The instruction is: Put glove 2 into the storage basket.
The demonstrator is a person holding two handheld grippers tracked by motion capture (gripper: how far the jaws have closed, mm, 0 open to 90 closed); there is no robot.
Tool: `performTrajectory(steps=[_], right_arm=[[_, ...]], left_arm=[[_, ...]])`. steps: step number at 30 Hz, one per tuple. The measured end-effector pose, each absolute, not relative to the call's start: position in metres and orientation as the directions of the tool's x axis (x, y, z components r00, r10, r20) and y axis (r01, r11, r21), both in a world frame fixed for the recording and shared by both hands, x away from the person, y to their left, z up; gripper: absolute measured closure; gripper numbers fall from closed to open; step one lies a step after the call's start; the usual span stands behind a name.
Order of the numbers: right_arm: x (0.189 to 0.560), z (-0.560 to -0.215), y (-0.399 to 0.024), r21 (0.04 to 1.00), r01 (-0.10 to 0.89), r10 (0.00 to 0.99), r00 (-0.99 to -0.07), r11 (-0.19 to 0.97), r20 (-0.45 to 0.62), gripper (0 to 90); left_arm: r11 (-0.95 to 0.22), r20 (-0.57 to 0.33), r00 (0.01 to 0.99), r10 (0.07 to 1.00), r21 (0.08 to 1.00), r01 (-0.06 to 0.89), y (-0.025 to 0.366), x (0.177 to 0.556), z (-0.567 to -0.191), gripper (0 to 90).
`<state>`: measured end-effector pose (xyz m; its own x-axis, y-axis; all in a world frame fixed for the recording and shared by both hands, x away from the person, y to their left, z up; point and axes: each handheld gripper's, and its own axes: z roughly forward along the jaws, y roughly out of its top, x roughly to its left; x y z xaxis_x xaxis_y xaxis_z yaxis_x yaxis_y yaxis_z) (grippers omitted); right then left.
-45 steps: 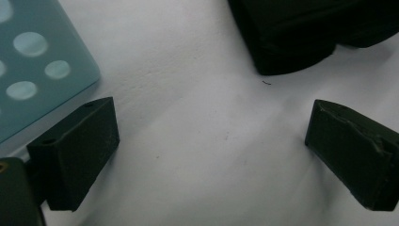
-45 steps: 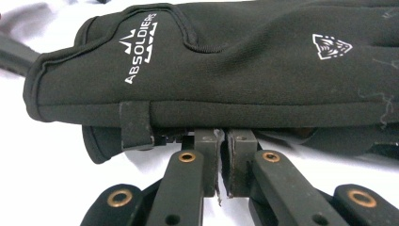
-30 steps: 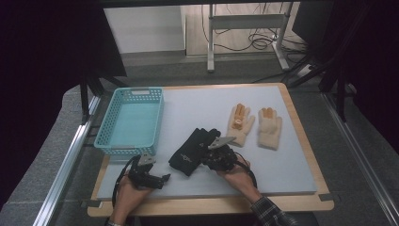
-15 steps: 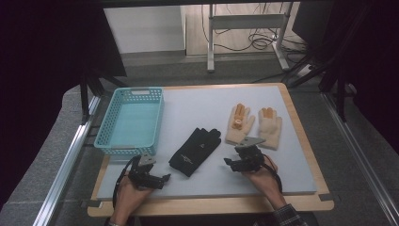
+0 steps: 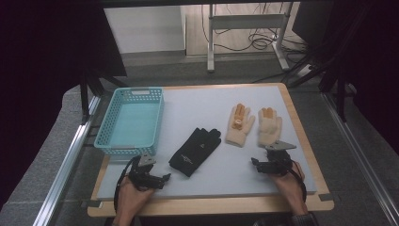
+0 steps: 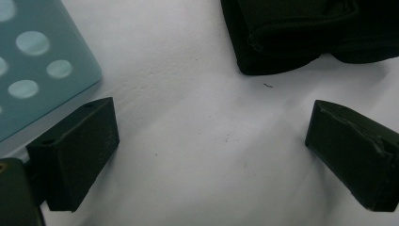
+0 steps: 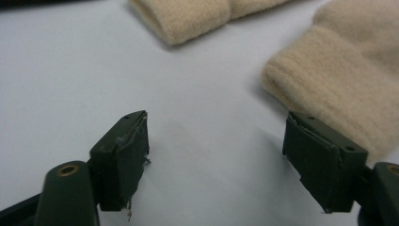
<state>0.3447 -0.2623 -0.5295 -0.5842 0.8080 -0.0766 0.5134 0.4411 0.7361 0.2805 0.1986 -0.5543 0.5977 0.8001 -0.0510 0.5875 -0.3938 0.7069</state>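
At the far left of the mat [image 5: 211, 101] sits the basket [image 5: 129, 122], empty as far as the high view shows, its near rim just beyond the left gripper [image 5: 162, 178]. That gripper rests low on the mat with its jaws standing wide apart and nothing between them; its own view shows the basket [image 6: 28, 61] off to the left and the cuff of the black glove [image 6: 310, 33] just ahead and to the right. The black glove [image 5: 195, 150] lies flat near the middle, its long axis slanting from the cuff at the near left to the fingers at the far right. Right of it lie two beige gloves side by side, fingers pointing away: the left beige glove [image 5: 239, 125] and the right beige glove [image 5: 269, 127]. The right gripper [image 5: 256, 165] sits just short of the cuff of the right beige glove, its jaws having just been opening and now spread wide, with bare mat between them. In its own view the cuff of the right beige glove [image 7: 339, 80] lies just ahead and to the right of the pads, near the right one, so this hand is the nearer to it; a grasp likely needs a short push forward and rightward, across the cuff.
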Motion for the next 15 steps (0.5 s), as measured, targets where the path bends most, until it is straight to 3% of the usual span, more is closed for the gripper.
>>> performTrajectory(steps=[15], right_arm=[[0.3467,-0.5311,-0.2647,0.737,0.527,0.813,-0.580,0.423,-0.052,20.5]], left_arm=[[-0.387,-0.051,0.590,0.806,0.710,0.589,0.1976,0.2792,-0.5537,3.8]])
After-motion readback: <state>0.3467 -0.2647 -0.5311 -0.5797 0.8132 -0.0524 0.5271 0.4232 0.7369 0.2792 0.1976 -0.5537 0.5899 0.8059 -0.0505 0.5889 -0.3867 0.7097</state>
